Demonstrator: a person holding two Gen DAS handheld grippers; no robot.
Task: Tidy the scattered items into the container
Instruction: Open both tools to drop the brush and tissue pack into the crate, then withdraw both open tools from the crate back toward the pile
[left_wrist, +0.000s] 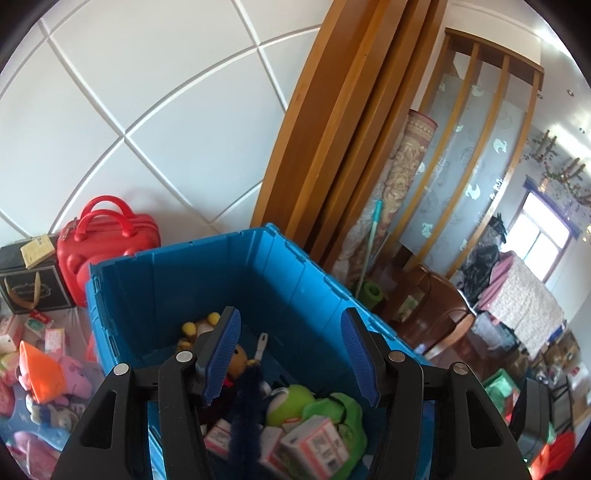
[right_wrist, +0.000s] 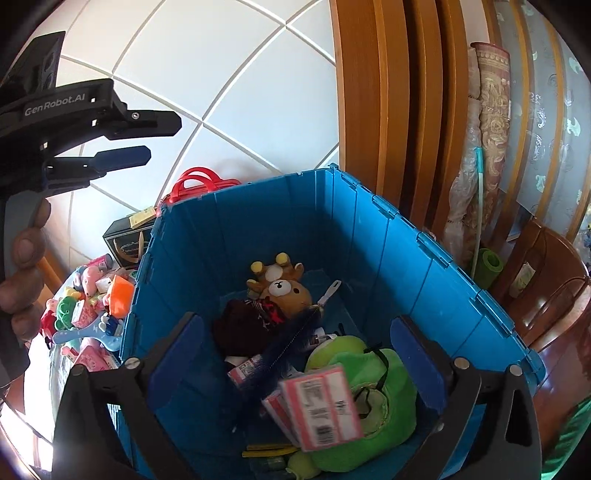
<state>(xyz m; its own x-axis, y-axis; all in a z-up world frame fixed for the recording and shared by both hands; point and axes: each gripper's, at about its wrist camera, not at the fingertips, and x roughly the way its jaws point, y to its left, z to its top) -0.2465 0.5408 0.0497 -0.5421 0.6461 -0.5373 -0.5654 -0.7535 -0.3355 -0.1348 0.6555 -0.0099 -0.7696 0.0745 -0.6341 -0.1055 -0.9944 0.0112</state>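
Observation:
A blue crate (left_wrist: 155, 280) (right_wrist: 388, 258) stands open below both grippers. Inside lie a brown bear plush (right_wrist: 284, 291), a dark blue fuzzy brush (right_wrist: 288, 343) (left_wrist: 247, 406), a green plush (right_wrist: 384, 406) (left_wrist: 332, 410) and pink boxes (left_wrist: 314, 443). My left gripper (left_wrist: 290, 332) (right_wrist: 159, 138) is open above the crate, and the brush below touches neither pad. My right gripper (right_wrist: 297, 332) stands wide open over the crate. A blurred pink-and-white box (right_wrist: 321, 406) shows between its fingers, touching neither. Scattered toys (left_wrist: 44, 376) (right_wrist: 92, 306) lie left of the crate.
A red case (left_wrist: 107, 240) and a black gift box (left_wrist: 33, 284) stand behind the toy pile by the white tiled wall. Wooden door frame (right_wrist: 388, 92), rolled rug (right_wrist: 491, 129), green roll (right_wrist: 487, 266) and a wooden chair (right_wrist: 554, 288) crowd the crate's right side. A hand (right_wrist: 26, 258) holds the left gripper.

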